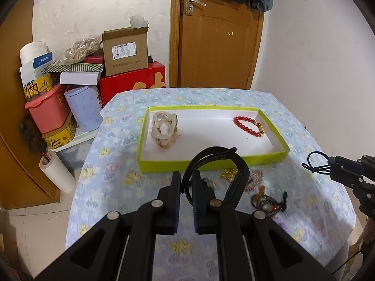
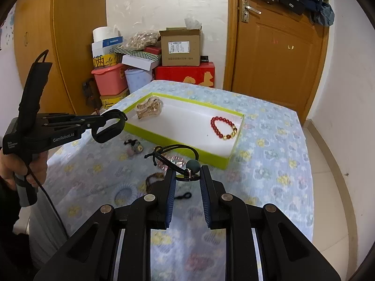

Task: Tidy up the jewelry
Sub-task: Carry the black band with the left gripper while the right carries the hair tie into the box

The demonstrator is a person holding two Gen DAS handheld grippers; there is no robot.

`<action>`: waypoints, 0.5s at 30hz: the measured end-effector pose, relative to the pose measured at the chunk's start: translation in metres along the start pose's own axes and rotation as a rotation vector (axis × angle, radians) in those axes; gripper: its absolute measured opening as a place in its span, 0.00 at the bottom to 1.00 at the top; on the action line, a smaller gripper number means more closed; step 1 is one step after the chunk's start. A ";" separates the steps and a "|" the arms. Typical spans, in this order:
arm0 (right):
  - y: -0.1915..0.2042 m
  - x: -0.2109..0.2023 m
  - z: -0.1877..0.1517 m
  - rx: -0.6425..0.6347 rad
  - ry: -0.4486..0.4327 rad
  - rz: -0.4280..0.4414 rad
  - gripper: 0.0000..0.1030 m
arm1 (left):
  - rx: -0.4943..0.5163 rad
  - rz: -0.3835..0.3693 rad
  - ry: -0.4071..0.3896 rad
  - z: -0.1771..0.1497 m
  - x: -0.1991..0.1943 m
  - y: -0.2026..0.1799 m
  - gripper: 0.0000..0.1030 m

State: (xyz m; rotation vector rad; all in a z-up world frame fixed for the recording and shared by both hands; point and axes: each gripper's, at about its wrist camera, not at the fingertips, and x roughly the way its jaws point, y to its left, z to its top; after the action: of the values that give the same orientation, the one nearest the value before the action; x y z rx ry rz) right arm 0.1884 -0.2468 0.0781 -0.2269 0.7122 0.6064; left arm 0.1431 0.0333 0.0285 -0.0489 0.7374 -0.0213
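Observation:
A green-rimmed white tray [image 1: 206, 165] [image 2: 164, 138] lies on the flowered table. In it are a clear chain bracelet [image 1: 165, 130] [image 2: 148, 107] at the left and a red bead bracelet [image 1: 249, 126] [image 2: 222, 127] at the right. My left gripper [image 1: 186, 180] [image 2: 110, 119] is shut on a black watch strap [image 1: 218, 164] [image 2: 107, 132], held above the table just before the tray. My right gripper [image 2: 187, 178] [image 1: 328, 168] is shut on a black cord necklace with a dark bead [image 2: 192, 166] [image 1: 315, 164], held above the table.
Loose jewelry lies on the cloth before the tray: a gold piece [image 1: 228, 174], pink beads [image 1: 254, 180] [image 2: 173, 160], a dark beaded string [image 1: 267, 201], a fuzzy charm [image 2: 134, 147]. Boxes and bins [image 1: 70, 89] are stacked left of the table. A wooden door [image 1: 218, 35] stands behind.

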 end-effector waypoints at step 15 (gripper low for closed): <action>-0.029 0.069 0.039 0.000 0.031 -0.014 0.21 | -0.027 0.030 0.056 0.030 0.059 0.023 0.09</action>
State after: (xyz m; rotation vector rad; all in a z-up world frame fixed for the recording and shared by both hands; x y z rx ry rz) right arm 0.2676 -0.2242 0.0608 -0.2417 0.7397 0.5906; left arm 0.2069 0.0555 0.0104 -0.0635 0.7941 0.0159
